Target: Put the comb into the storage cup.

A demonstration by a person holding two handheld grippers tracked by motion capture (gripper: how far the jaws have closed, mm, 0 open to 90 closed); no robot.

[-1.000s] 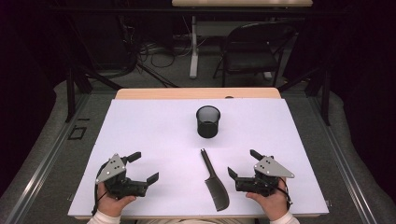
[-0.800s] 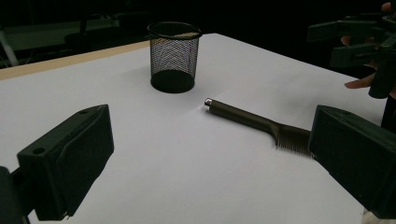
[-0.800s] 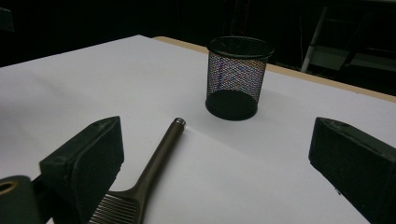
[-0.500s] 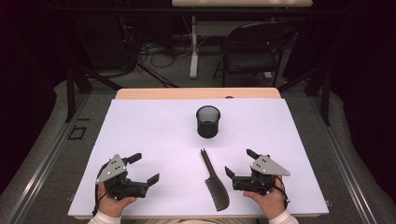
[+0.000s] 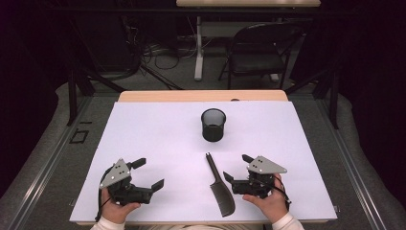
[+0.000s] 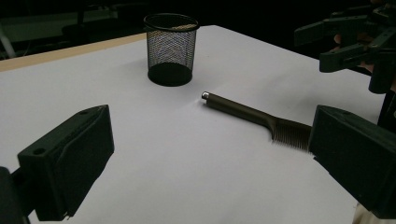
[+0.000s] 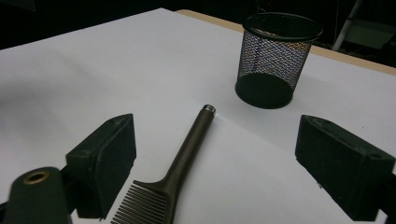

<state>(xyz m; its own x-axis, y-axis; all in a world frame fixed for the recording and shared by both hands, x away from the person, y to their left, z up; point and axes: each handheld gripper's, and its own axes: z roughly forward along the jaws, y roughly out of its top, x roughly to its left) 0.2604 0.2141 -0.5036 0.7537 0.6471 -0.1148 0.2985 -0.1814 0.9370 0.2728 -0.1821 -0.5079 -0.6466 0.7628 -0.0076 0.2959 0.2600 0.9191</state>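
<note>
A dark comb lies flat on the white table top, its handle pointing at a black mesh cup that stands upright behind it. My right gripper sits just right of the comb, pointing left at it. Its jaws have just been closing a little and are still wide open. In the right gripper view the comb handle lies ahead between the jaws, untouched, with the cup beyond. My left gripper rests open at the front left. The left gripper view shows the comb, the cup and the right gripper.
The table's wooden far edge shows behind the white top. A folding chair and a table leg stand on the floor beyond. Dark frame rails run along both sides of the table.
My right gripper has edged a little left toward the comb. The left gripper, the comb and the cup have stayed put.
</note>
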